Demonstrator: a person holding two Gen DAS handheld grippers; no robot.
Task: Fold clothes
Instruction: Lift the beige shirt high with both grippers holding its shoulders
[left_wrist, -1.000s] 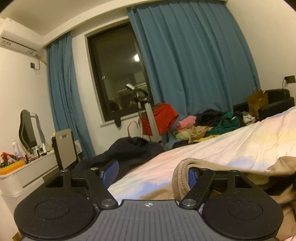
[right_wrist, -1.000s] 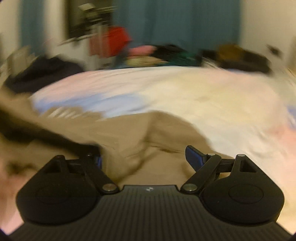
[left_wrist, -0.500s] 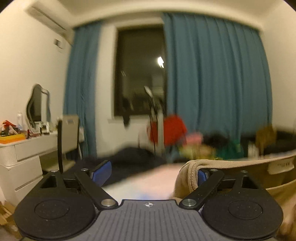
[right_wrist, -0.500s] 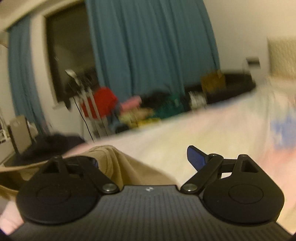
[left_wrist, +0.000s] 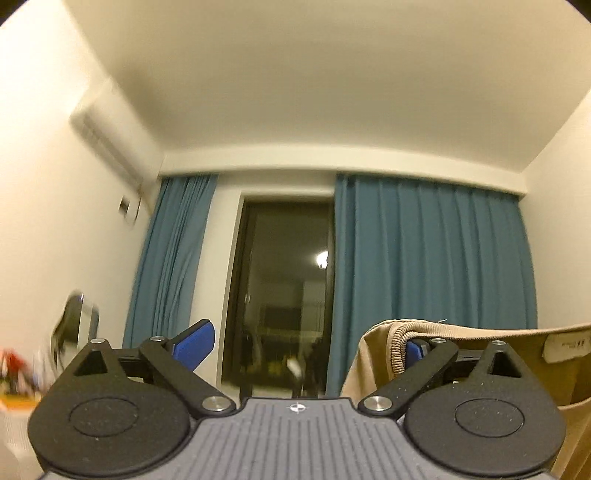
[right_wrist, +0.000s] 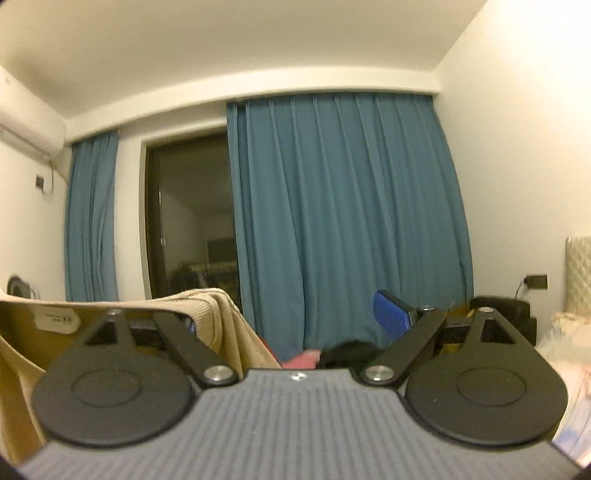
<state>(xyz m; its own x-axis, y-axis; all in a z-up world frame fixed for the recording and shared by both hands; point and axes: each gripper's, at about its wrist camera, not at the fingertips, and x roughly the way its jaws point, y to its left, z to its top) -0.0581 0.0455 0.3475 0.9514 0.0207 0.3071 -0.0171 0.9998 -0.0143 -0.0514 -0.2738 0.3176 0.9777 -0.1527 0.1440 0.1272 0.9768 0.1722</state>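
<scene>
blue curtains (left_wrist: 424, 280) behind; tan garment (left_wrist: 384, 354) draped over left hand-held gripper (left_wrist: 299, 347) finger.

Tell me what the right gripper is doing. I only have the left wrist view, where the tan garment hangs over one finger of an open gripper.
Observer: The right gripper is open, and the tan garment is draped over its left finger only, not pinched.
Operator: Is its other finger free?
Observer: Yes. The blue pad on its right finger is bare, with no cloth on it.
Operator: Any sign of the bed from there?
Observer: Only a strip of pale bedding at the right edge of the right wrist view.
</scene>
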